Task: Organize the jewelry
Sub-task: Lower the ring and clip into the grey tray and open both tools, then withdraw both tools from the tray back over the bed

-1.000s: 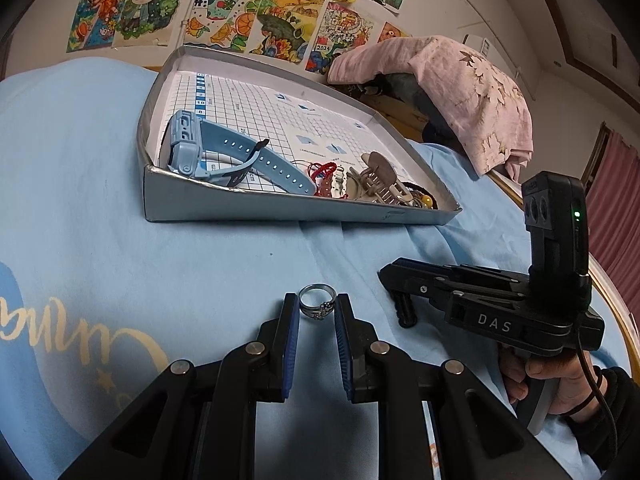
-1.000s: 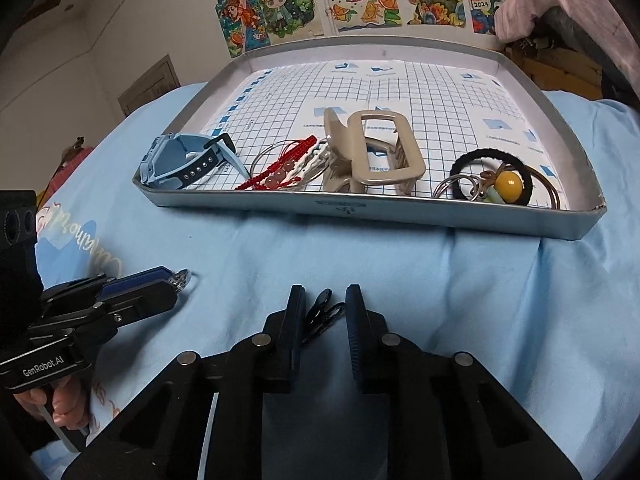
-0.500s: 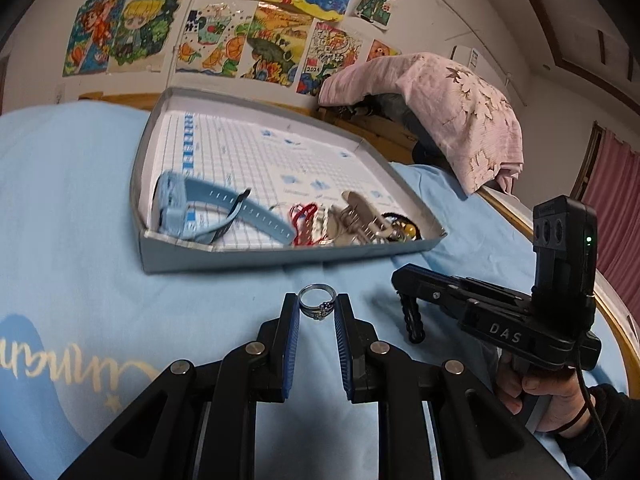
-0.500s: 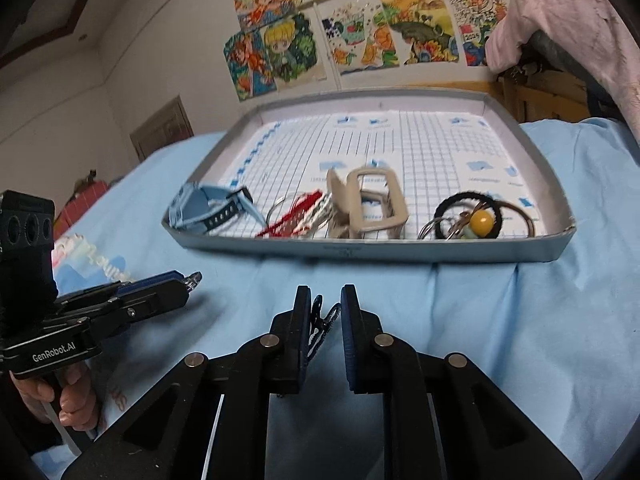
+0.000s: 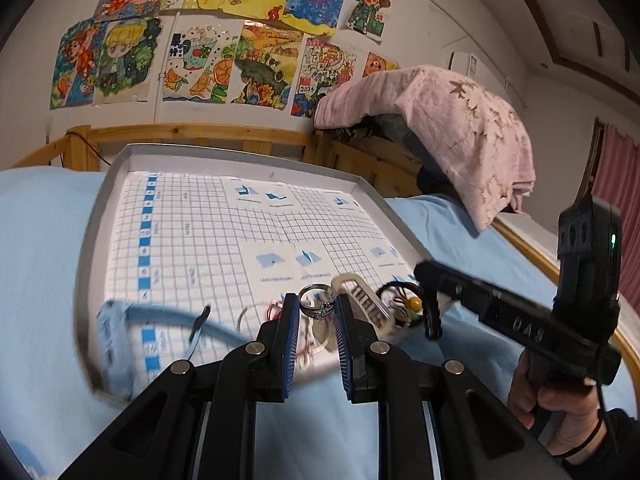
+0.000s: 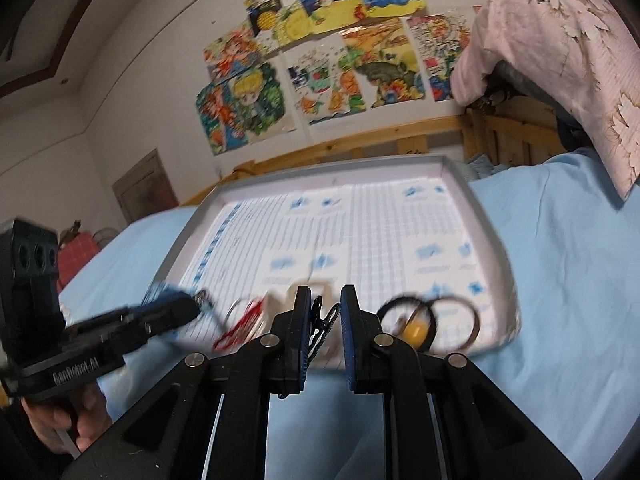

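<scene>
A big blue bed [image 5: 36,248] lies under both tongs. A gray tray [image 5: 94,216] sits on it, just past the tips. In the tray, a blue watch [image 5: 120,320] lies left of the left tongs [image 5: 316,312]. The left tongs pinch a silver ring [image 5: 316,300]. The right tongs [image 6: 325,316] pinch a small black clip [image 6: 320,320] above the tray's near edge.
</scene>
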`<state>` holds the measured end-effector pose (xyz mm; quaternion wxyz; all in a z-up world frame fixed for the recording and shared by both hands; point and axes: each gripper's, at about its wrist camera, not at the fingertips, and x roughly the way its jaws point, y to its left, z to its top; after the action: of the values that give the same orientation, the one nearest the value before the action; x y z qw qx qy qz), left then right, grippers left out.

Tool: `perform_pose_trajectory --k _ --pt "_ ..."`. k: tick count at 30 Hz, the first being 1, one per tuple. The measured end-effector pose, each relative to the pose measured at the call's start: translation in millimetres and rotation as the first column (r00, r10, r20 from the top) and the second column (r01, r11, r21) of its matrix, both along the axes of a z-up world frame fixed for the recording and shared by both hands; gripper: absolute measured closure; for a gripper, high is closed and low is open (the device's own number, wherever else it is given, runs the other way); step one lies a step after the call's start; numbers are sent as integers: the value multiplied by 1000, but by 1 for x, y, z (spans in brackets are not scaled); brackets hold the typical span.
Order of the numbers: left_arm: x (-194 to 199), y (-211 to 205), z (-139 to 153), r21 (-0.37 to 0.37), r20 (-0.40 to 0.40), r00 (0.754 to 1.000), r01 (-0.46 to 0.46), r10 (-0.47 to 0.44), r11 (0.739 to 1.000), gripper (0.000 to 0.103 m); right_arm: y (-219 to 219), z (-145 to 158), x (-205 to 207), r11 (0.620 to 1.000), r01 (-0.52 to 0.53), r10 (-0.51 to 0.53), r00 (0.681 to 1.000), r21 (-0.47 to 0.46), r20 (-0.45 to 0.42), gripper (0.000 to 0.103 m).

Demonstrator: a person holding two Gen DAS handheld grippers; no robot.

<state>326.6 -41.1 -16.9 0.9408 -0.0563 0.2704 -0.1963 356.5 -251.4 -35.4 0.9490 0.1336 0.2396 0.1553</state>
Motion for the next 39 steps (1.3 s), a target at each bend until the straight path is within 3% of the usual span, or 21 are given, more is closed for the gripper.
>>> perform_pose_trajectory --k 6,18,21,24,26,27,30,31,35,37,39 --pt "20 -5 -15 8 -45 999 -28 28 1000 86 -3 -4 33 1000 27 -27 999 -14 -29 90" --pt "29 -10 -29 34 -116 991 -69 72 997 86 -3 -28 39 999 43 -44 994 -19 -102 89" --pt "26 -11 -26 47 -107 990 -84 89 995 84 -6 -27 36 998 59 -61 993 -20 -98 84" --pt "20 -9 -21 32 -87 991 -98 101 995 68 -11 -23 27 997 75 -76 994 -20 -80 72" --pt "12 -5 -15 7 -59 990 -125 125 992 45 -13 -19 18 996 85 -87 994 -26 -61 71" --pt "9 -4 -13 -1 -48 990 -134 134 991 40 -14 -17 14 995 91 -93 994 -34 -51 71" --pt "-3 0 -2 -21 -8 987 -159 158 987 38 -16 -7 -1 993 107 -108 994 -49 -14 69" --pt "-9 2 3 -23 5 986 -165 165 986 37 -15 -1 -9 992 115 -115 993 -56 8 62" --pt "-34 11 20 -42 73 976 -203 206 978 10 -16 19 -38 988 136 -130 988 -67 87 45" --pt "-48 17 28 -58 111 969 -215 220 975 3 -18 29 -54 988 144 -137 984 -48 117 33" --pt "-65 23 36 -73 152 959 -231 239 970 0 -20 39 -73 987 155 -147 976 -41 158 27"
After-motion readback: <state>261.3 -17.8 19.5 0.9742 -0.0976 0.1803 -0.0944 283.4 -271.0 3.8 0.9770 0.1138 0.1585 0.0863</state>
